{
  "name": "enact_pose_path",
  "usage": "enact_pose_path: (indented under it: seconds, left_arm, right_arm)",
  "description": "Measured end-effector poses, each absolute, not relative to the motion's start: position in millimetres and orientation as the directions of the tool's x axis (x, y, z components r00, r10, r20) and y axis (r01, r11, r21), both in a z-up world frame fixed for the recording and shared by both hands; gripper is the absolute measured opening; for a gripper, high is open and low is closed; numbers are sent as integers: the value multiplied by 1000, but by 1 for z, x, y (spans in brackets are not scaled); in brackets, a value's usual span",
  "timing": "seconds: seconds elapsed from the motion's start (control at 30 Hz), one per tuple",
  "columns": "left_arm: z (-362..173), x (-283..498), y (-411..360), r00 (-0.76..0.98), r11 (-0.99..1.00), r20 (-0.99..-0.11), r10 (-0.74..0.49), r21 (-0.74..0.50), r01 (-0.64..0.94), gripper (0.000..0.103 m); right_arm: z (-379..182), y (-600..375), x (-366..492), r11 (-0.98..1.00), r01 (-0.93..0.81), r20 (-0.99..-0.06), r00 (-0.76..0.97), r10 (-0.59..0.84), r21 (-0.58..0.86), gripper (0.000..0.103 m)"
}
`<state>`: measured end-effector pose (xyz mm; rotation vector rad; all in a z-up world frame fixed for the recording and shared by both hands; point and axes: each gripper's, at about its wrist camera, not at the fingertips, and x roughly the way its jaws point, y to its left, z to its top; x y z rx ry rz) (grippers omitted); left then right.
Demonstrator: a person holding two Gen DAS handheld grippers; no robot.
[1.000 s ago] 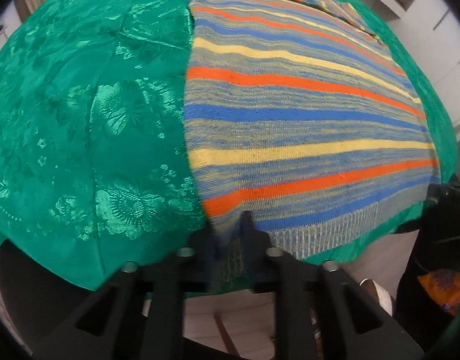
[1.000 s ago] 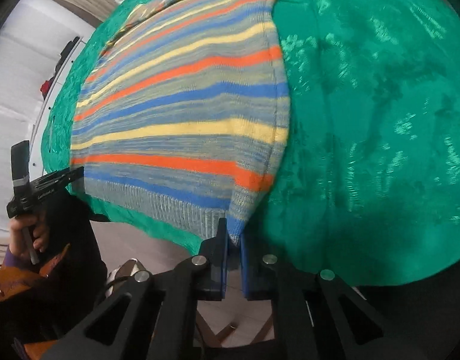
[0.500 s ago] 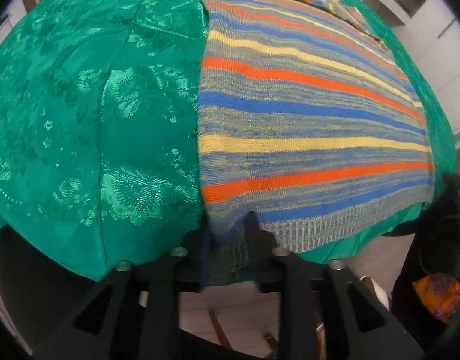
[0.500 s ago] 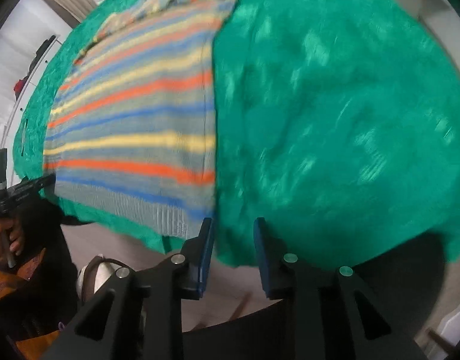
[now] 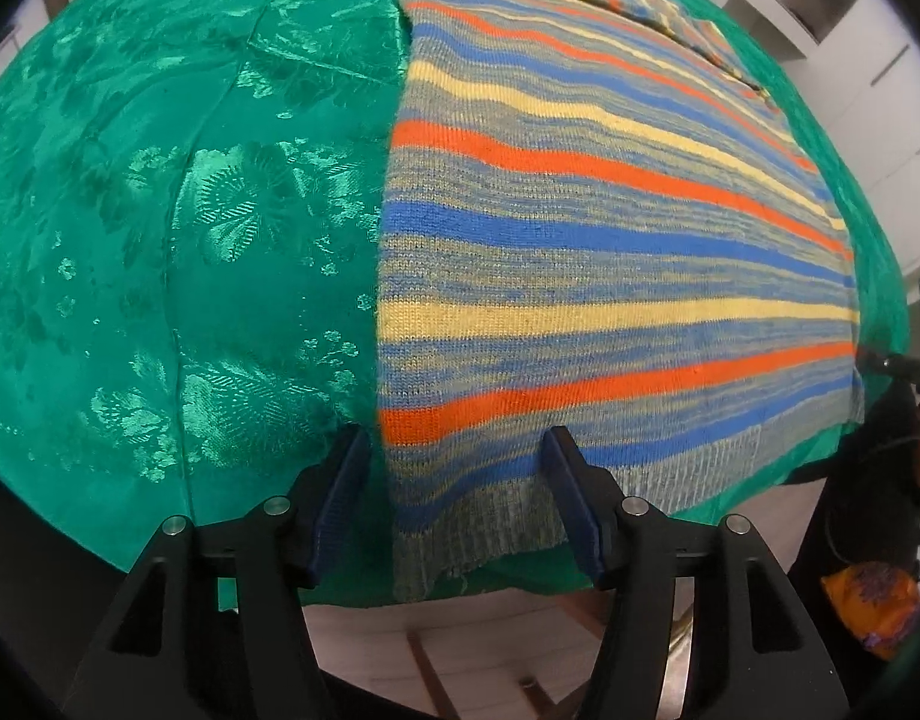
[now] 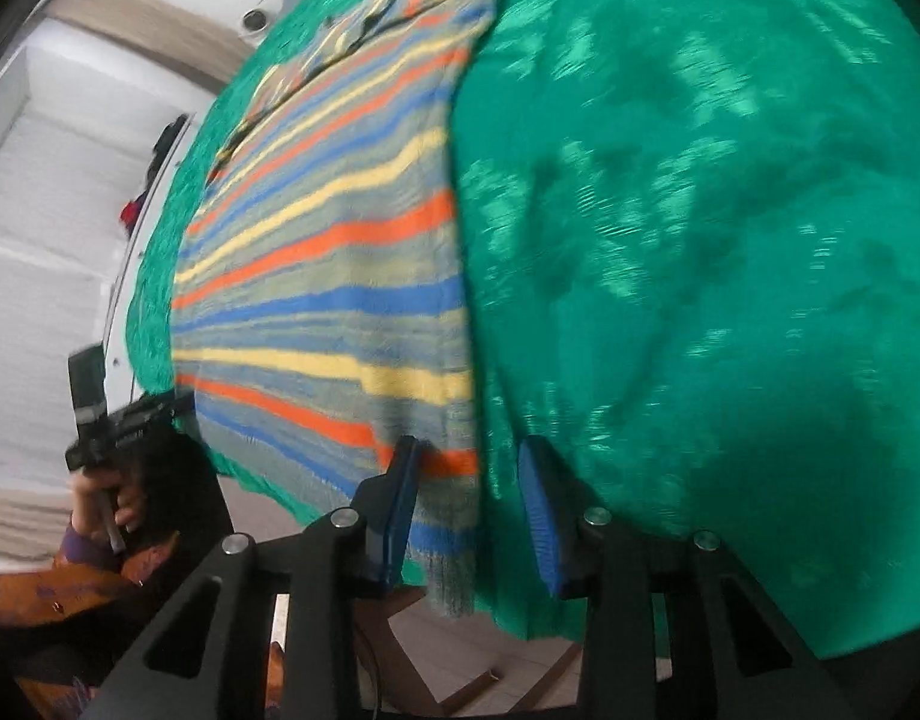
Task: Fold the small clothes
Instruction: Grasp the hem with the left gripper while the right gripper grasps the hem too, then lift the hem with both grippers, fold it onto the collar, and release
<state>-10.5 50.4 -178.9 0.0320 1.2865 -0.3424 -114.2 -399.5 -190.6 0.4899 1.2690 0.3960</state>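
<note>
Green floral damask cloth [image 5: 177,252] covers the table, its near edge hanging toward a pale floor. Nearest in the left wrist view, the left gripper [image 5: 453,501] stands with its jaws spread wide, straddling the near left hem corner of the striped knit sweater [image 5: 610,276] in blue, orange, yellow and grey, gripping nothing. The right gripper [image 6: 469,510] is likewise spread open around the near right hem corner, that view blurred. The sweater lies flat across the table, ribbed hem draping off the near edge, folded sleeves at the far end.

Risks, as I judge them: the overhanging hem could slide off the edge, and a closing jaw could pinch the slippery cloth along with the knit, dragging it and skewing the fold.
</note>
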Motion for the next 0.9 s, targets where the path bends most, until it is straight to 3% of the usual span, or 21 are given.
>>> enact_pose_path:
  seconds: [0.23,0.27,0.3,0.33,0.67,0.9]
  left_arm:
    - [-179,-12,38,245,949,-949,-197,-122,289,57]
    - [-180,-11,35,238,947,-950,-202,-127,296,44]
    - [-180,-11,32,228,943,-950,-212,-137,304,15]
    - [-180,-11,31,215,940,-952,-217,-144,310,6]
    - [-171,-14,44,192,931,-936,-294,-234,282,3]
    - [-97,24,66,287,864,-817,-501,-452,223,3]
  right_arm:
    - [-180,-381,-127,836,-109,-814,190,549,538,35]
    - [-186,-376,-128,841,-105,-824,165,541,531,31]
    - [-192,-372,-128,843,-98,-831,142,537,528,24]
    - [-197,-369,-129,848,-92,-839,126,529,522,5]
    - [-167,-376,-142,904,-29,-891,155,426,427,5]
    - [-97,-410,-98,799,-21,-743,353,568,601,5]
